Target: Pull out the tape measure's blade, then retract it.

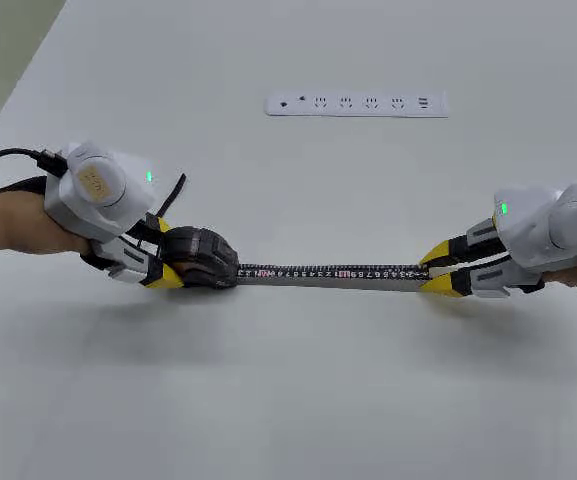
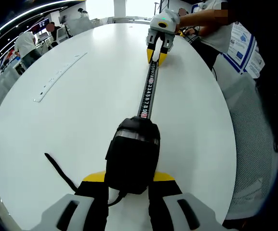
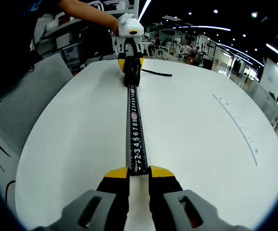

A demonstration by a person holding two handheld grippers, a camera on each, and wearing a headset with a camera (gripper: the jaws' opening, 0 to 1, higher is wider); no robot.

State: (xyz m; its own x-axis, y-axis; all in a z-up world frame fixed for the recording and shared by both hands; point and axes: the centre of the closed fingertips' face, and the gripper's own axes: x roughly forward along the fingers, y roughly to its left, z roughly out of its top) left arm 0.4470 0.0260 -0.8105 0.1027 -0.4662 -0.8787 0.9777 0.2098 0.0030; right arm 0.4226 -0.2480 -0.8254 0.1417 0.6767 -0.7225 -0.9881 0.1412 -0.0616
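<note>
A black tape measure case (image 1: 198, 257) lies on the white table (image 1: 288, 380), clamped by my left gripper (image 1: 166, 268); the case (image 2: 133, 149) sits between its yellow-tipped jaws (image 2: 129, 179). The numbered blade (image 1: 333, 273) runs out to the right, flat along the table, to my right gripper (image 1: 438, 270), whose yellow tips pinch its end. In the right gripper view the blade (image 3: 135, 130) stretches from the gripper (image 3: 139, 172) to the far case (image 3: 131, 72). In the left gripper view the blade (image 2: 148, 91) leads to the other gripper (image 2: 157, 54).
A white power strip (image 1: 356, 103) lies flat at the far middle of the table. A black wrist strap (image 2: 59, 168) trails from the case. Mesh chairs (image 3: 23, 91) stand along the table's edge, and people sit at desks in the background.
</note>
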